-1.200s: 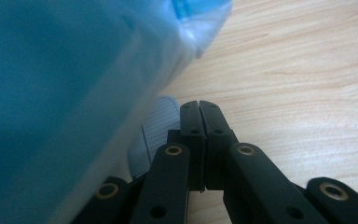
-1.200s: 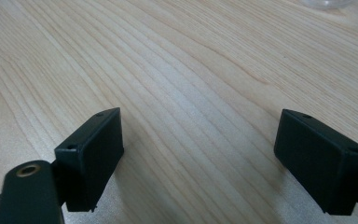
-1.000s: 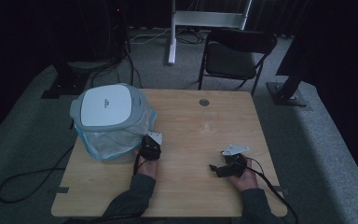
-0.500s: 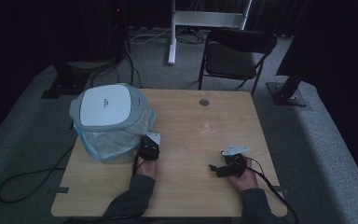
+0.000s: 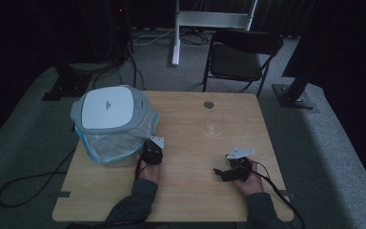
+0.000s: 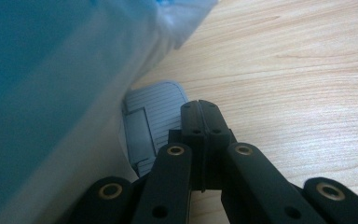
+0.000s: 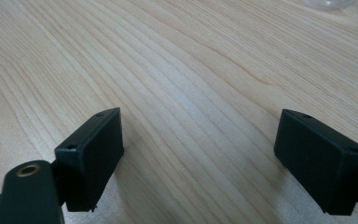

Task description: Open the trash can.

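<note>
The left hand-held gripper sits closed with nothing between its jaws, right at the base of the lidded bin lined with a bluish plastic bag. In the left gripper view the tips rest just beside a grey ribbed pedal at the bin's foot, with the bag crowding its left side and bare table to its right. The right hand-held gripper lies well apart, its jaws spread wide over bare wood; open table stretches ahead of it toward a clear glass. The table's near edge lies close behind both hands.
</note>
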`<state>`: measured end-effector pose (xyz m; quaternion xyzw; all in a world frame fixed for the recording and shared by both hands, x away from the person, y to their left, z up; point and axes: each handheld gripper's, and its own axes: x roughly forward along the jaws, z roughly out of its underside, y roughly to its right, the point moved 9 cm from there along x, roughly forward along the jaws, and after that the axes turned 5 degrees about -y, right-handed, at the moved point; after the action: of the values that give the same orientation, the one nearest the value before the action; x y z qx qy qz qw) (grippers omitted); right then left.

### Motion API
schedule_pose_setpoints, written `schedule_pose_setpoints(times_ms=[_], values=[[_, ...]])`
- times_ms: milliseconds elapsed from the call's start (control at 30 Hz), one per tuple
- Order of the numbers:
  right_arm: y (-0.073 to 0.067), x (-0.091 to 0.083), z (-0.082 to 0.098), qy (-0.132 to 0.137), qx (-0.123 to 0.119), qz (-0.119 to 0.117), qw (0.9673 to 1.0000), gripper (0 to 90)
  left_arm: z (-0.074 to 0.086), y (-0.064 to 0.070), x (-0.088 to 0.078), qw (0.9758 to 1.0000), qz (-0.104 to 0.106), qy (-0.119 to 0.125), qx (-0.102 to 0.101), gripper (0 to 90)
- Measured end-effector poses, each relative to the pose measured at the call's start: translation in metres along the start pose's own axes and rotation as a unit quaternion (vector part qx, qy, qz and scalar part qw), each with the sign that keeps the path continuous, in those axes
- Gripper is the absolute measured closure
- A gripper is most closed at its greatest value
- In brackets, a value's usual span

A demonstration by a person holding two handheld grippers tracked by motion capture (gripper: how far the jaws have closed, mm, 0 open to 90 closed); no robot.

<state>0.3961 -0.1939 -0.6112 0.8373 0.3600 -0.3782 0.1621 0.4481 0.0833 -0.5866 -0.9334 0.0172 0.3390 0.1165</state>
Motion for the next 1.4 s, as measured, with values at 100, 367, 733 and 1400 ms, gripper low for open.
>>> schedule_pose_setpoints(times_ms=[100, 367, 733, 1400], values=[[0.0000, 0.0000, 0.0000, 0.000, 0.000, 0.000, 1.0000, 14.9, 0.0002, -0.0005, 0.0002, 1.0000, 0.001, -0.001, 0.005, 90.0], [0.0000, 0.0001, -0.0001, 0.000, -0.001, 0.000, 1.0000, 14.9, 0.0028, 0.0007, 0.0008, 1.0000, -0.001, -0.007, 0.003, 90.0], [-0.0004, 0.0001, -0.0002, 0.000, -0.002, -0.001, 1.0000, 14.8, 0.0032, 0.0003, 0.0011, 1.0000, 0.000, -0.006, 0.001, 90.0], [-0.0007, 0.0003, -0.0004, 0.001, -0.002, -0.001, 1.0000, 14.8, 0.0043, 0.0016, 0.0032, 0.9997, -0.008, -0.010, 0.022, 90.0]])
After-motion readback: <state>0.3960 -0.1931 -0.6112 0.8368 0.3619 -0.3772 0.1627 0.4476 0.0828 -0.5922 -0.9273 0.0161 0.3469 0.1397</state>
